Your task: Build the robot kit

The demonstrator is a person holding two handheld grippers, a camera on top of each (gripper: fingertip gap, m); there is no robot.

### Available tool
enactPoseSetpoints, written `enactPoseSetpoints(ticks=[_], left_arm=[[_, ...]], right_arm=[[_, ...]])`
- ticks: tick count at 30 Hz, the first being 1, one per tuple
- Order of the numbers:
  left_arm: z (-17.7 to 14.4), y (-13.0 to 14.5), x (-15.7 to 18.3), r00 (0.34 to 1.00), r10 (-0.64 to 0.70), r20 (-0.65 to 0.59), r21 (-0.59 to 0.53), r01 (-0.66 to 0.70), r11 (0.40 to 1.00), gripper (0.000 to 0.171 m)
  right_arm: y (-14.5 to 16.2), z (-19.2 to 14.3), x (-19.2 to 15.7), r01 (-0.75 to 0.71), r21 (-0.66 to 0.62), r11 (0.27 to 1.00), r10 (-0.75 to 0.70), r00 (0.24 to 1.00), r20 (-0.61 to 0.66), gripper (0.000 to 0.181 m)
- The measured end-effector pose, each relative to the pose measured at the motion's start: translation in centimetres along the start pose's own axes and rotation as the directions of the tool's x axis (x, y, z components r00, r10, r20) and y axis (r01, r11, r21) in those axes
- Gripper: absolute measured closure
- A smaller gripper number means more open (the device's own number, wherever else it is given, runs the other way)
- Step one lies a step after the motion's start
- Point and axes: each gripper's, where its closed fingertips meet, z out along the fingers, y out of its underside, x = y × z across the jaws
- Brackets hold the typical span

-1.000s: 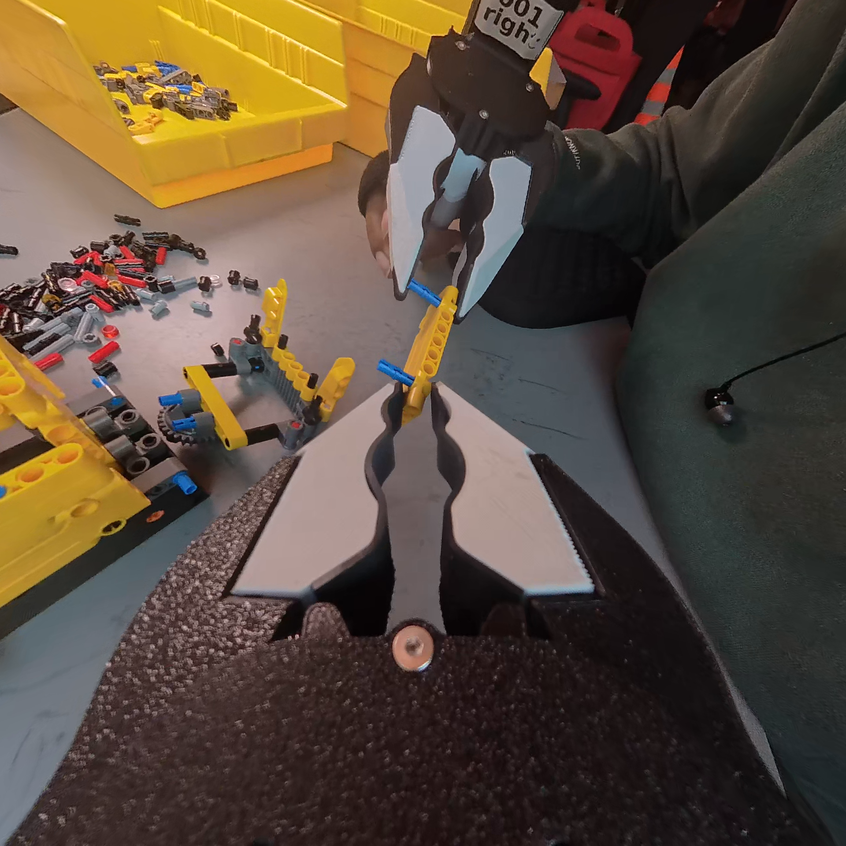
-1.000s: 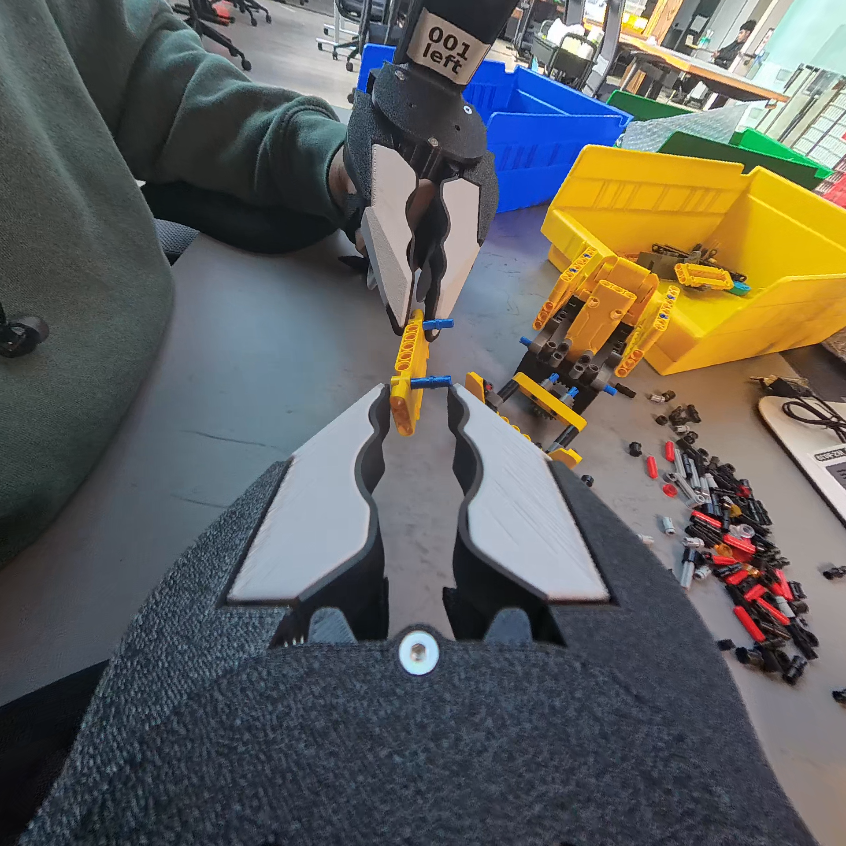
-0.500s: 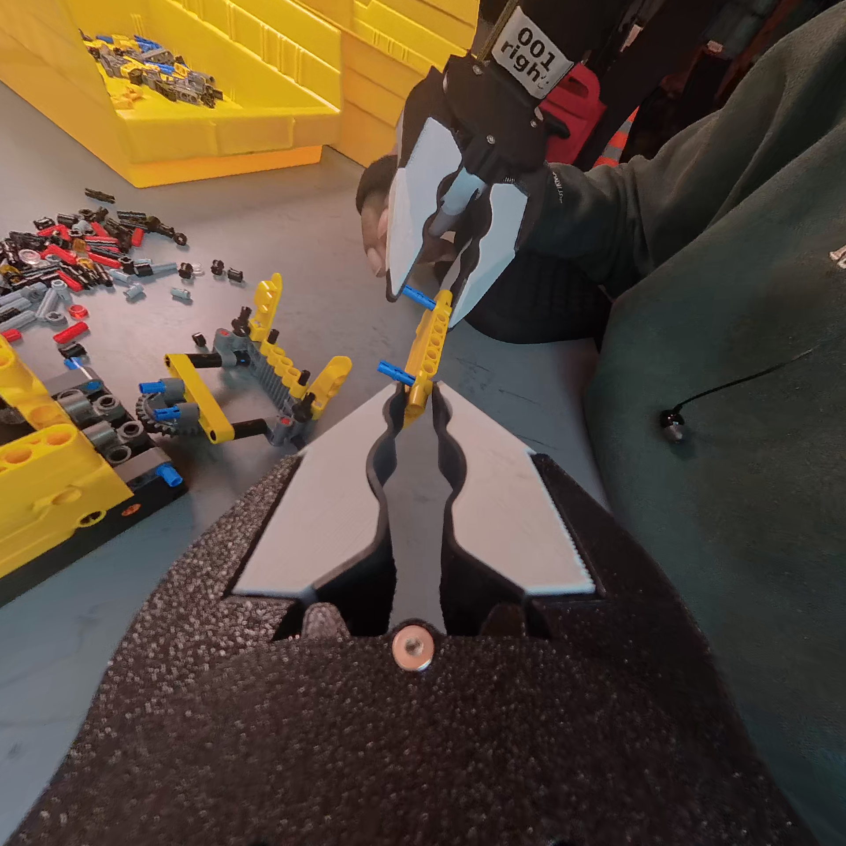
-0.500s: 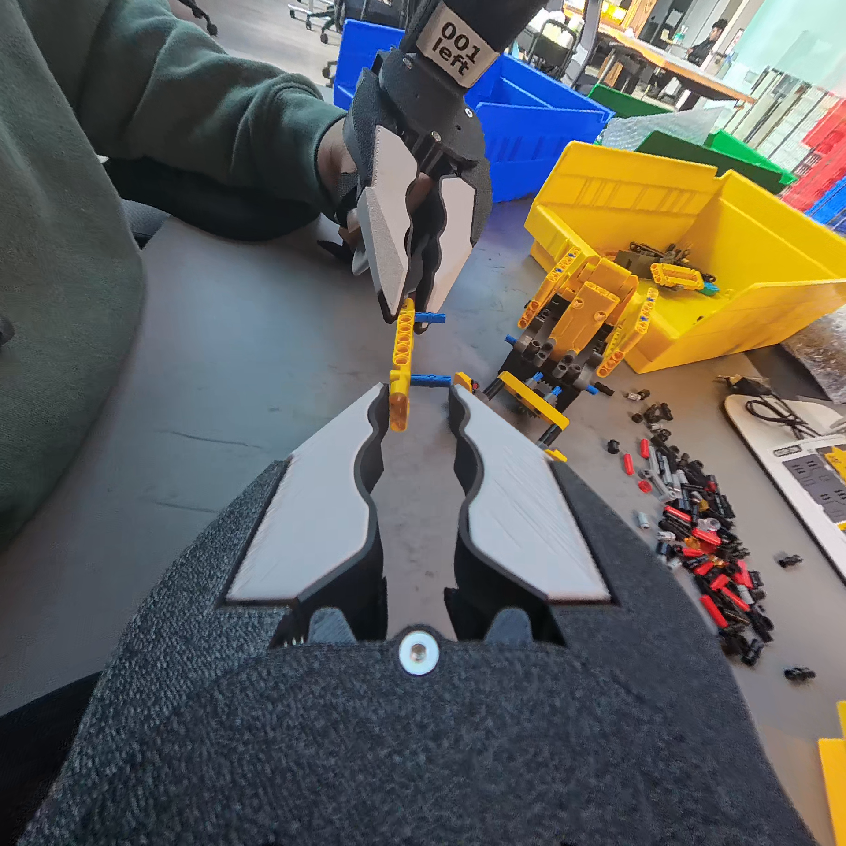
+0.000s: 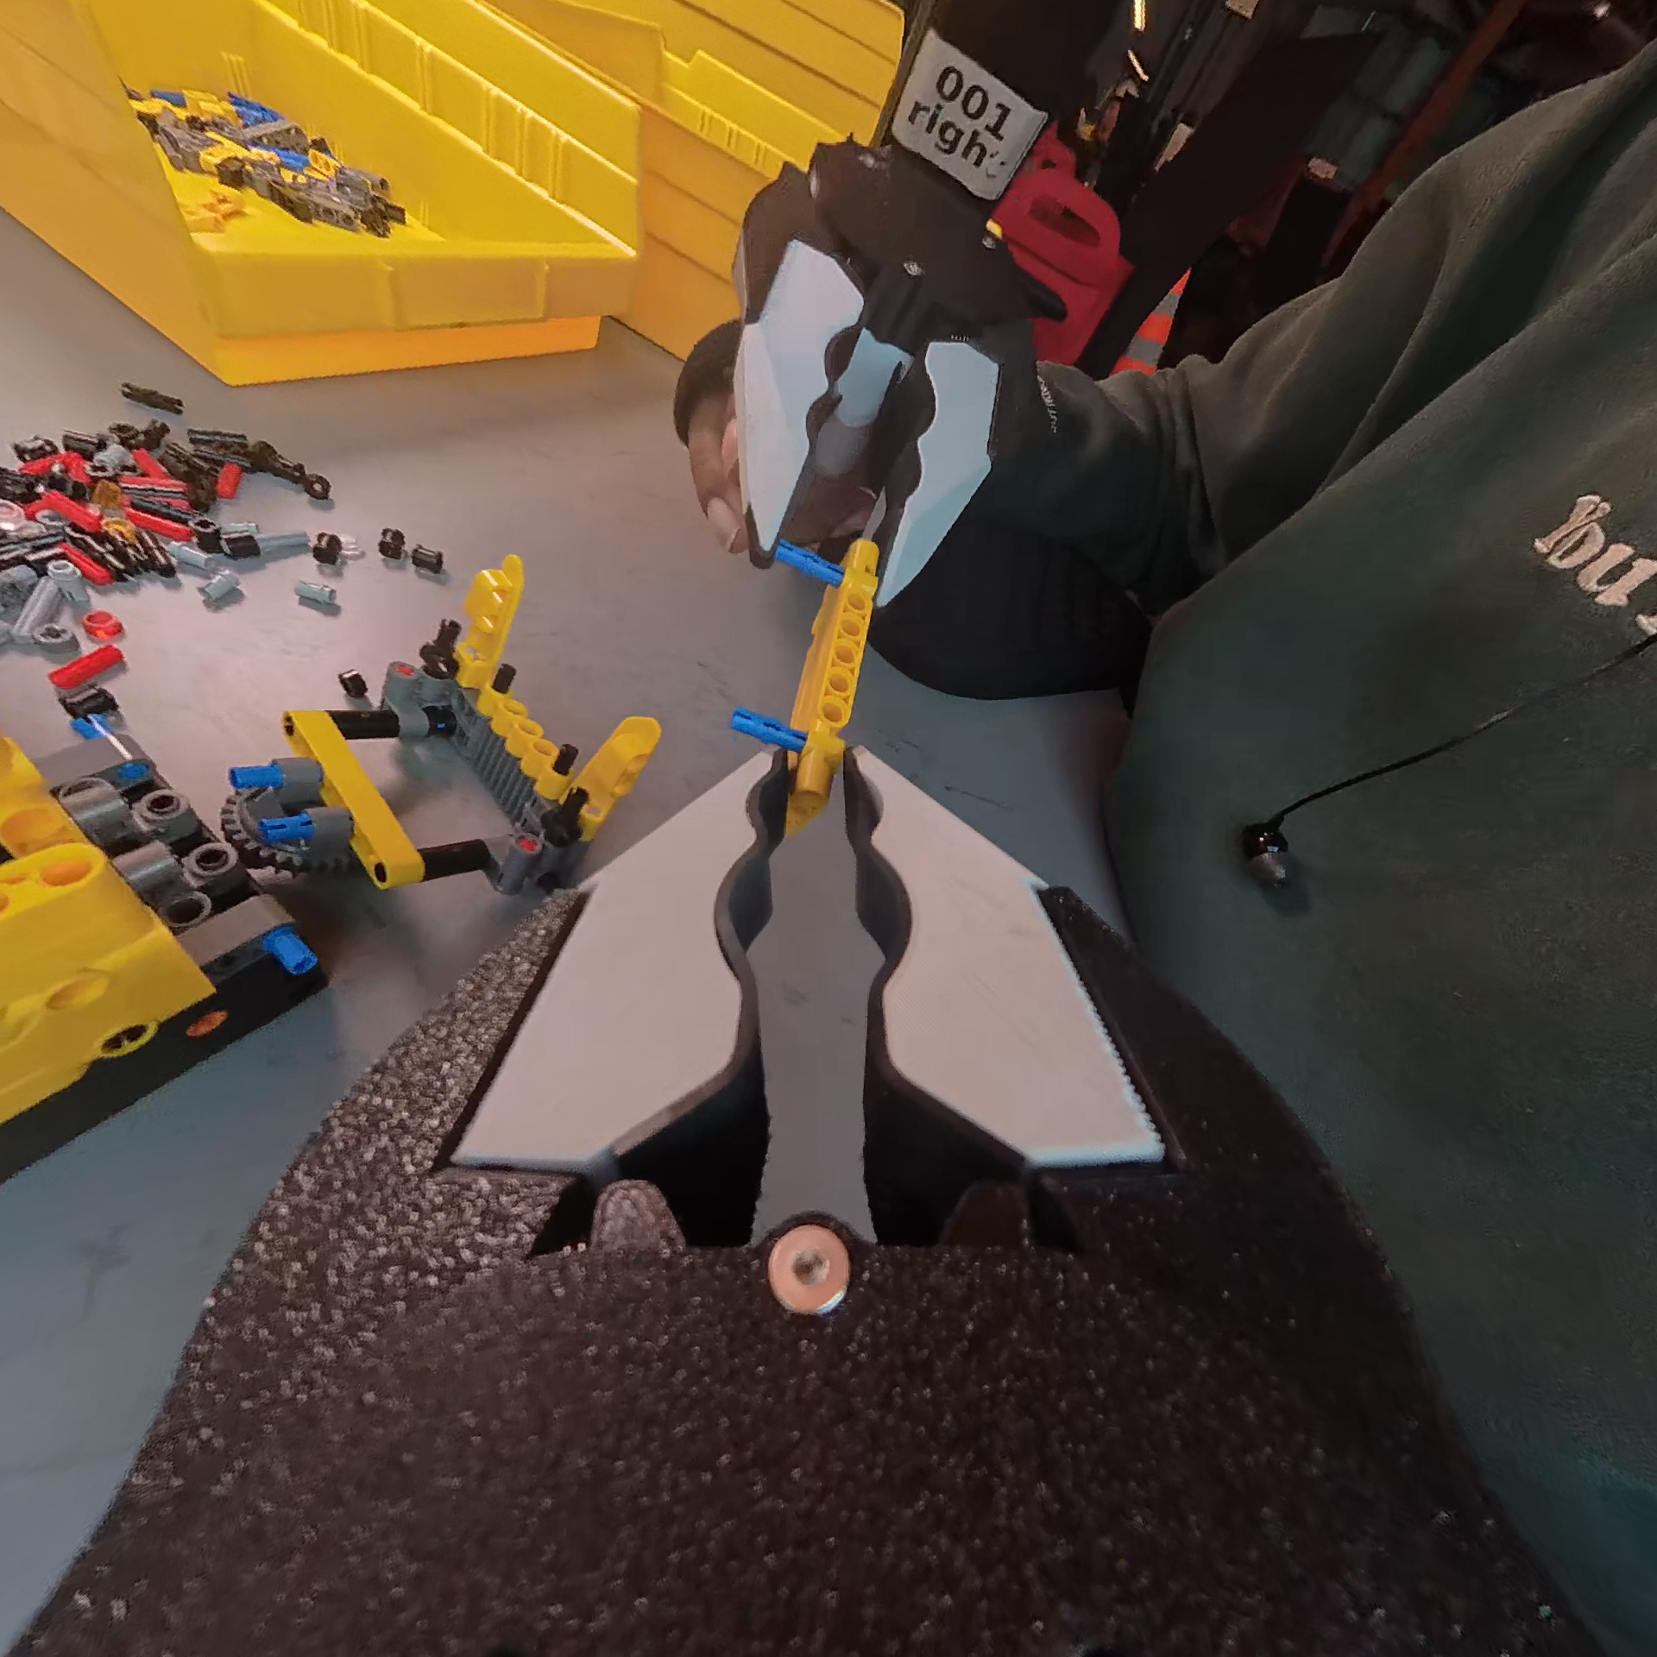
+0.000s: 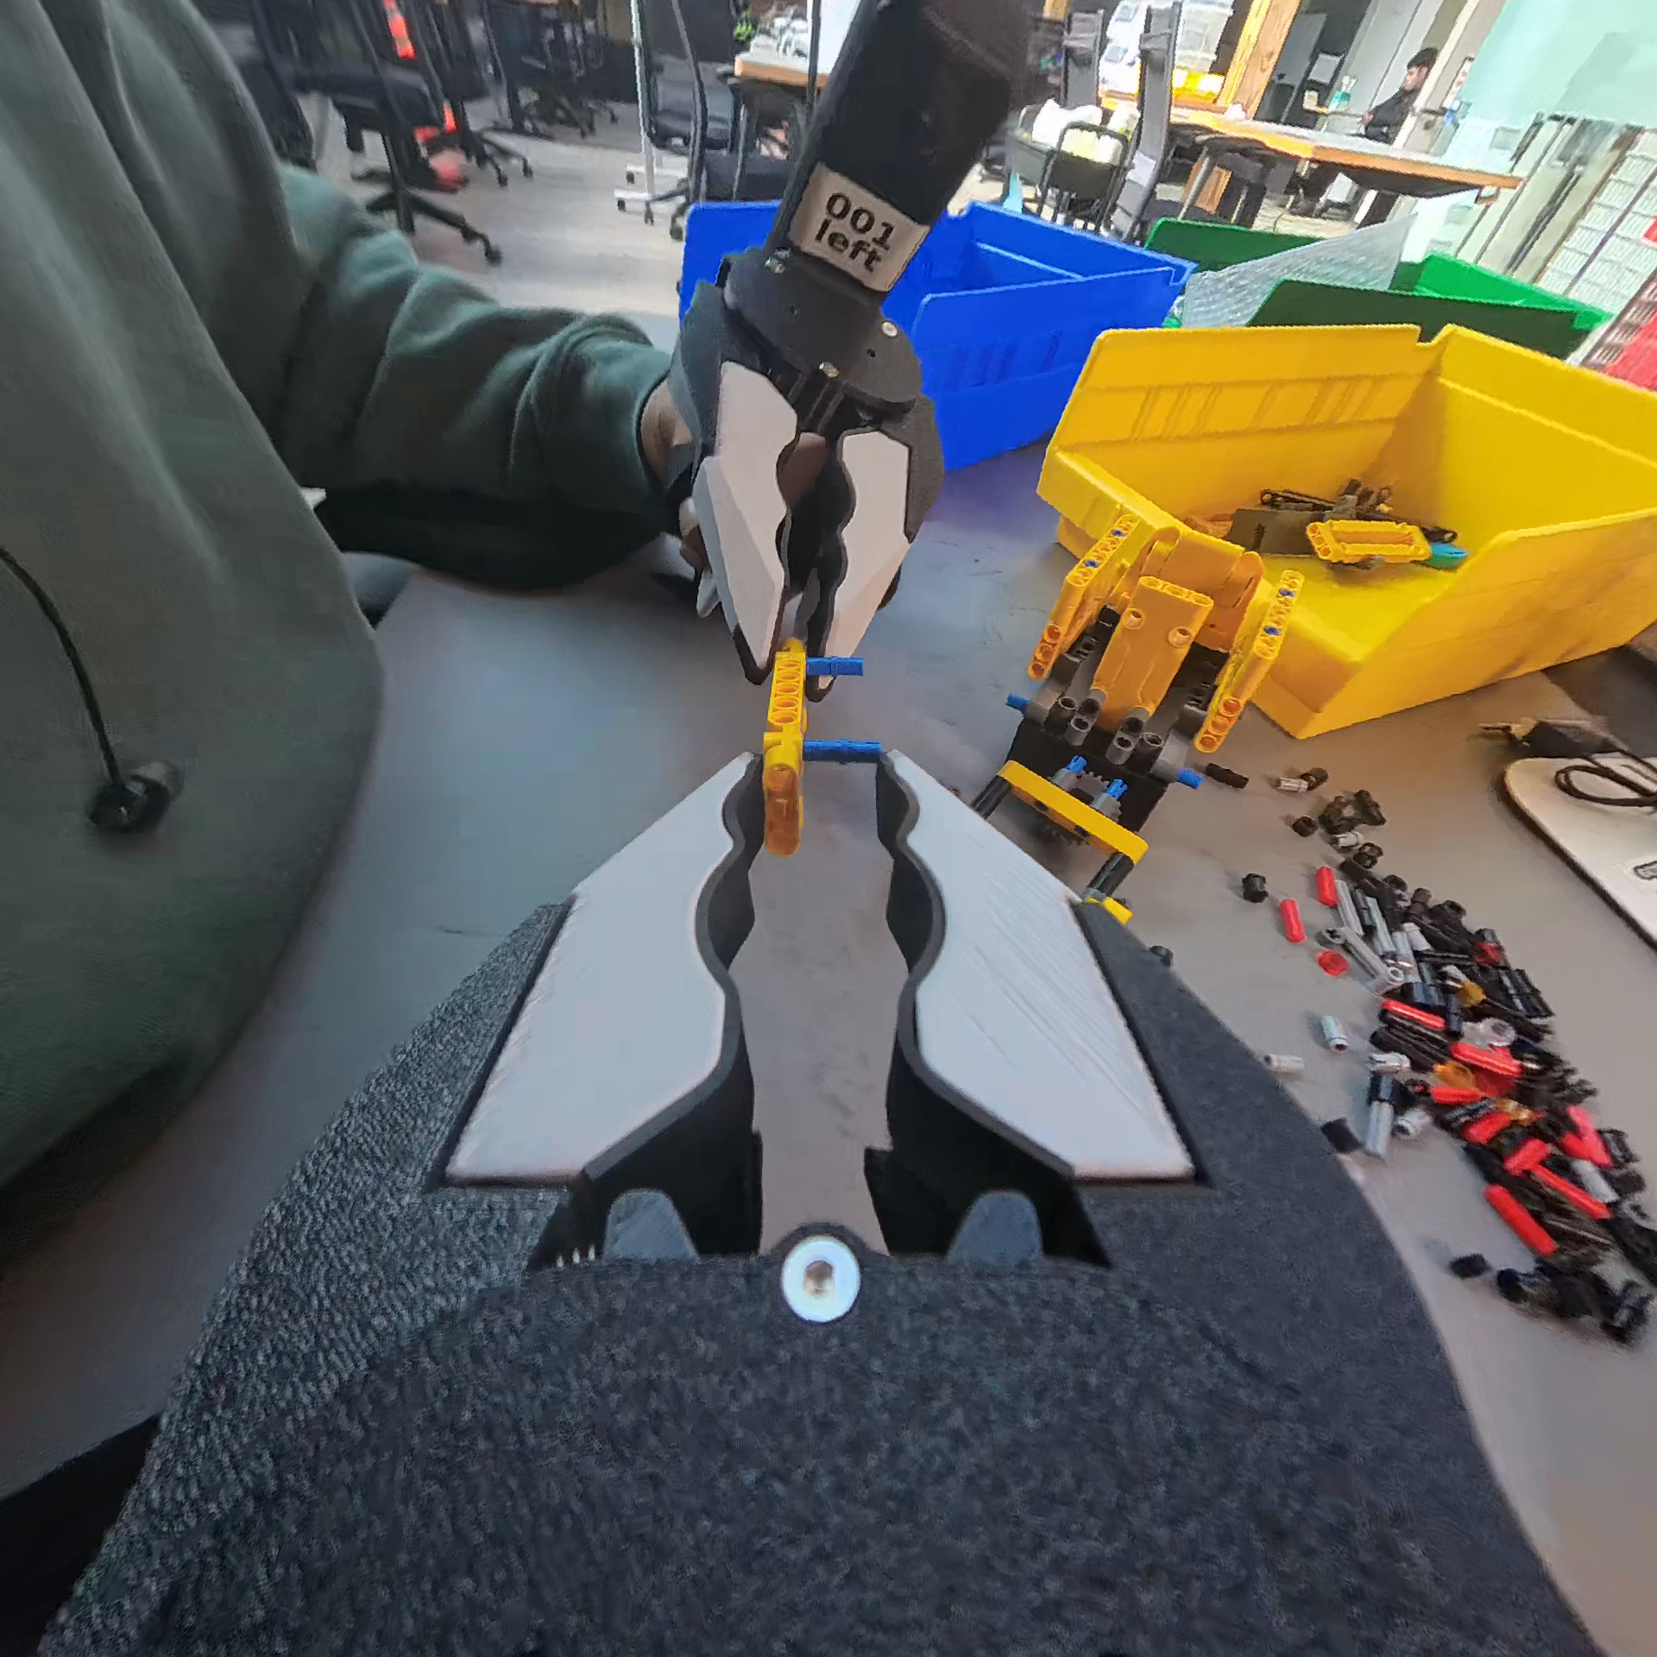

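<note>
**Beam pinched at one end only: slip risk**

Left gripper is clenched on the near end of the yellow holed beam, which hangs in the air above the grey table. Right gripper stands released, its jaws straddling the beam's far end and the blue pin there (contact unclear). Second blue pin sits near the left tips. Closing on that pin could twist the beam or pop the pin out, dropping it toward the half-built yellow assembly beside the beam.
</note>
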Motion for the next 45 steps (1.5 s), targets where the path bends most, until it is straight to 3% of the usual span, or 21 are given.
enactPoseSetpoints(ticks=[3, 10, 24, 32, 36, 45], left_arm=[[-0.2, -0.7, -0.1, 0.998, 0.044, 0.034, 0.037, -0.045, 0.998, 0.154], [0.3, -2.2, 0.0, 0.997, 0.059, 0.052, 0.099, -0.064, 0.993, 0.163], [0.3, -2.9, -0.1, 0.986, -0.151, -0.067, 0.164, 0.16, 0.973, 0.164], [0.3, -3.0, -0.5, 0.981, -0.182, -0.066, 0.179, 0.191, 0.965, 0.164], [0.3, -3.2, 0.1, 0.974, -0.196, -0.11, 0.178, 0.213, 0.961, 0.165], [0.1, -3.6, 0.8, 0.98, -0.157, -0.119, 0.197, 0.179, 0.964, 0.164]], right_arm=[[-0.8, -0.4, 0.8, -0.112, 0.056, 0.992, 0.111, 0.994, 0.009, 0.157], [-2.0, -0.4, 1.1, -0.252, 0.135, 0.958, 0.247, 0.968, 0.056, 0.158], [-2.4, -0.8, 1.4, -0.231, 0.148, 0.962, 0.228, 0.973, 0.038, 0.16], [-2.2, -0.7, 1.8, -0.296, 0.141, 0.945, 0.291, 0.955, 0.053, 0.159], [-2.0, -0.7, 1.5, -0.204, 0.146, 0.968, 0.203, 0.979, 0.024, 0.156], [-3.0, -1.1, 0.9, -0.225, 0.177, 0.958, 0.214, 0.973, 0.082, 0.158]])
